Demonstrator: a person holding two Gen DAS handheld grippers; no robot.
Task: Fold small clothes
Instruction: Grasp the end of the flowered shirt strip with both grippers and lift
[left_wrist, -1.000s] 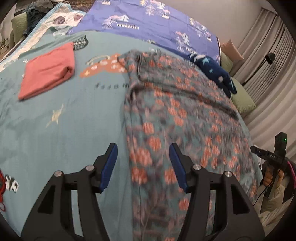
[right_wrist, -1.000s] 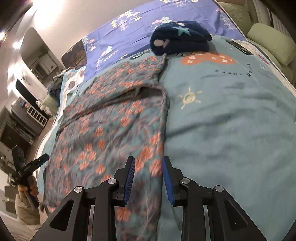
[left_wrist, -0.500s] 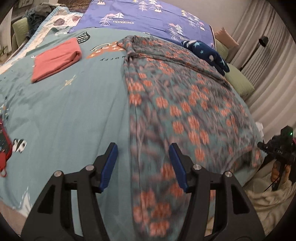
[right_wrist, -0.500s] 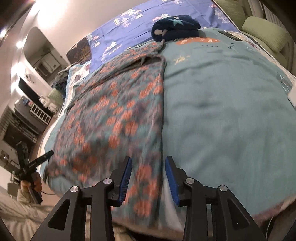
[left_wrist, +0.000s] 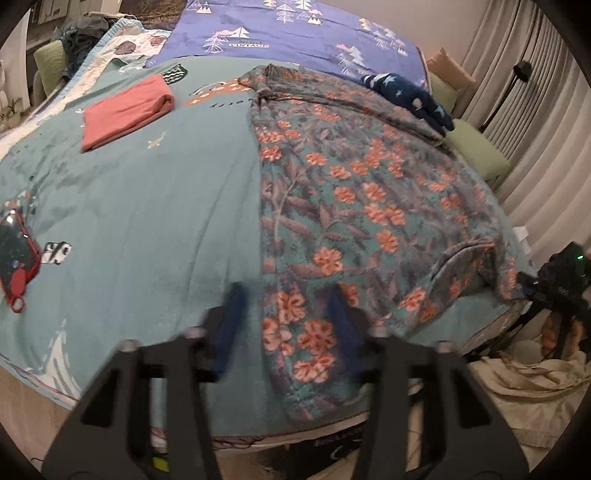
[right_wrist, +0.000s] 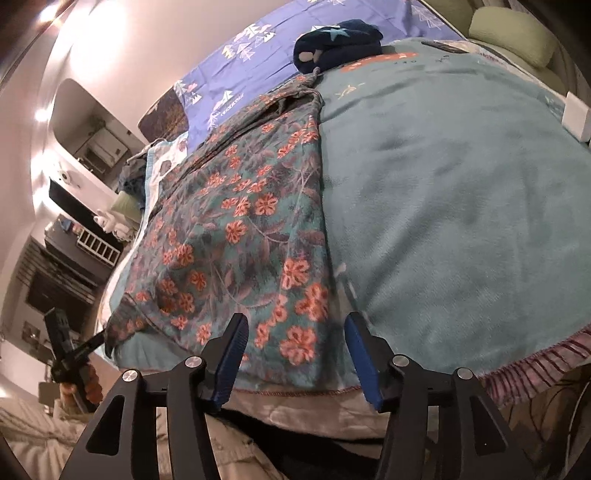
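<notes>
The floral garment lies spread flat on the bed, running from near the blue patterned sheet at the far edge down to the near edge, where its hem hangs slightly over; one corner at the near edge is turned back on itself. The left gripper hovers over that near hem, its fingers blurred; its jaws have just been closing with a strip of floral cloth between them, though through the blur I cannot tell whether the pads press on it. The right gripper hangs at the garment's other near corner, its jaws having just been opening; its fingers stand released, apart from the cloth that lies between them. Toward the bed's far left corner rests a folded pink cloth, and a dark blue star-print item sits by the far edge beside the garment's top.
</notes>
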